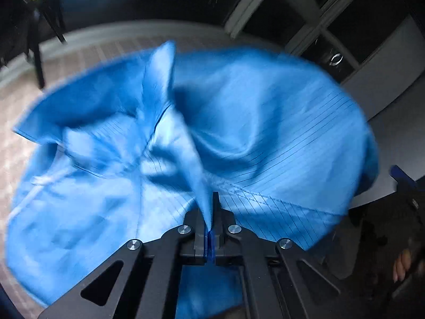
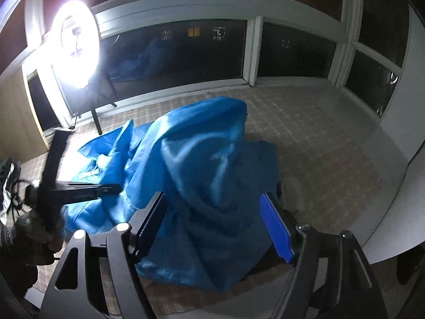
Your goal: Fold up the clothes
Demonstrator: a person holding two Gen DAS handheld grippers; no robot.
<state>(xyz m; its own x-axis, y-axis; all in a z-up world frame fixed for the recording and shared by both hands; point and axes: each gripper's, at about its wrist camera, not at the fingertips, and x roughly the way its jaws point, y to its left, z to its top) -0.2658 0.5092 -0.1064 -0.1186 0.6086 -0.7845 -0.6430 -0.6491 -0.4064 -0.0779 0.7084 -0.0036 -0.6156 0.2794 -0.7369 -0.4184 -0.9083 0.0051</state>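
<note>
Your left gripper (image 1: 211,212) is pinched tight on a ridge of the blue garment (image 1: 239,133), with the cloth drawn up between its closed fingers. The rest of the garment lies heaped and twisted on the checked floor mat (image 1: 87,53), a pointed corner standing up towards the window. The picture is smeared, so I cannot tell whether you hold a hem, a seam or just a loose fold.

Your right gripper (image 2: 215,223) stands wide, its blue pad (image 2: 276,228) and black finger on either side of a hump of cloth without pressing on it.

The risks, as I judge them: pulling on a mid-panel pinch would drag the whole heap instead of spreading it, and closing the right side here would catch several layers at once. The ring light (image 2: 75,50) stands near the far left edge of the cloth, and a wide sweep could snag its stand.

No containers are in view.
</note>
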